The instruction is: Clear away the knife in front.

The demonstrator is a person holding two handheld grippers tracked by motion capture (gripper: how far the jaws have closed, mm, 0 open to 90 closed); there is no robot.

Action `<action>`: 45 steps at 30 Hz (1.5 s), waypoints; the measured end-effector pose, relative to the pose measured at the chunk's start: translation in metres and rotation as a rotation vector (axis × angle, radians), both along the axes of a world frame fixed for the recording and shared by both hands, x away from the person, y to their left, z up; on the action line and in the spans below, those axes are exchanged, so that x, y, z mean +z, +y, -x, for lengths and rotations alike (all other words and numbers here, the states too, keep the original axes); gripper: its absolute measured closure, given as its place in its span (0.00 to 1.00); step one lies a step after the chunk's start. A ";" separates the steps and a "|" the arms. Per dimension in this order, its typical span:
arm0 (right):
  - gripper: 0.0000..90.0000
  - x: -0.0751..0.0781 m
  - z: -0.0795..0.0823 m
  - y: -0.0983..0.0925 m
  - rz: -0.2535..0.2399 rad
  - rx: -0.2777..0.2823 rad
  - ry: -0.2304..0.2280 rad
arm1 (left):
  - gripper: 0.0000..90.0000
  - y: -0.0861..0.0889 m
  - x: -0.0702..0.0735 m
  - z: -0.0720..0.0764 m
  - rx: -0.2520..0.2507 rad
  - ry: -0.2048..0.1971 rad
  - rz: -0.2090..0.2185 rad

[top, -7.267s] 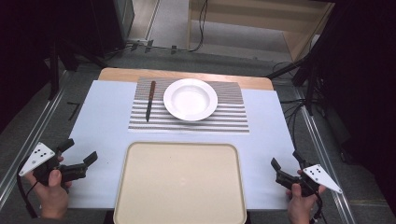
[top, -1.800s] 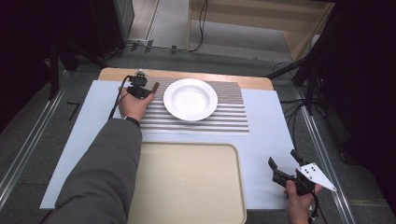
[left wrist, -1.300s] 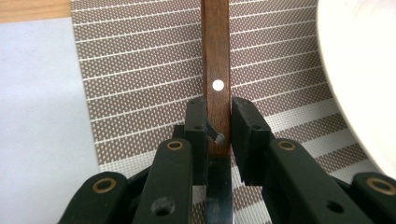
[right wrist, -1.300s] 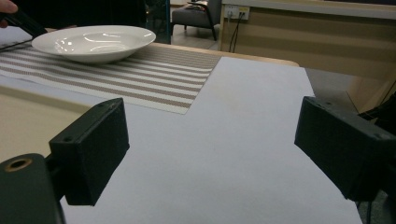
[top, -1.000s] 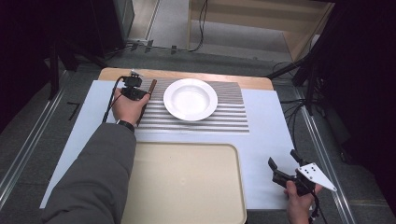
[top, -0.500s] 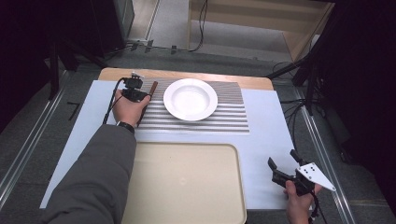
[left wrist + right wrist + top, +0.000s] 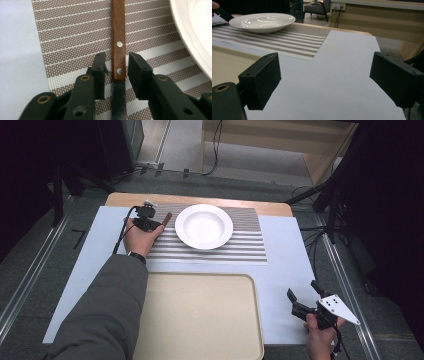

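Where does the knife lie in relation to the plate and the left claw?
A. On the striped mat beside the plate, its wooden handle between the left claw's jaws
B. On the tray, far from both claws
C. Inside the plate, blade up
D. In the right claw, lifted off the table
A: the knife lies flat on the mat beside the plate, with the left claw straddling its handle, gaps showing on both sides.

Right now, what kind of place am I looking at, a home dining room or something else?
Probably a lab or recording setup staged as a place setting: a plate and knife lie on a striped placemat, with a tray nearby, but loose cables run across the floor behind the table.
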State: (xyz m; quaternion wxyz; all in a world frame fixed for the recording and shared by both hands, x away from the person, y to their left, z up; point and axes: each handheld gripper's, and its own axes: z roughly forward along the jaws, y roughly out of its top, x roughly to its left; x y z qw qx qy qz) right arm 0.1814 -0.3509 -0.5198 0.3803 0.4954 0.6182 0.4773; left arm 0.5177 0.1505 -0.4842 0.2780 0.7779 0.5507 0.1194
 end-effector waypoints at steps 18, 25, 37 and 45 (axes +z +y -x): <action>0.09 0.000 0.000 0.001 0.002 -0.006 0.002 | 0.85 -0.009 0.002 0.006 -0.023 -0.008 -0.110; 0.09 0.000 0.000 0.000 0.001 -0.005 0.000 | 0.85 -0.006 0.008 0.007 -0.025 -0.023 -0.079; 0.09 0.000 0.000 0.001 0.005 -0.008 0.001 | 0.85 -0.004 0.022 0.013 -0.039 -0.035 -0.045; 0.09 0.000 0.000 0.001 0.002 -0.008 -0.002 | 0.85 -0.007 0.038 0.025 -0.060 -0.059 -0.032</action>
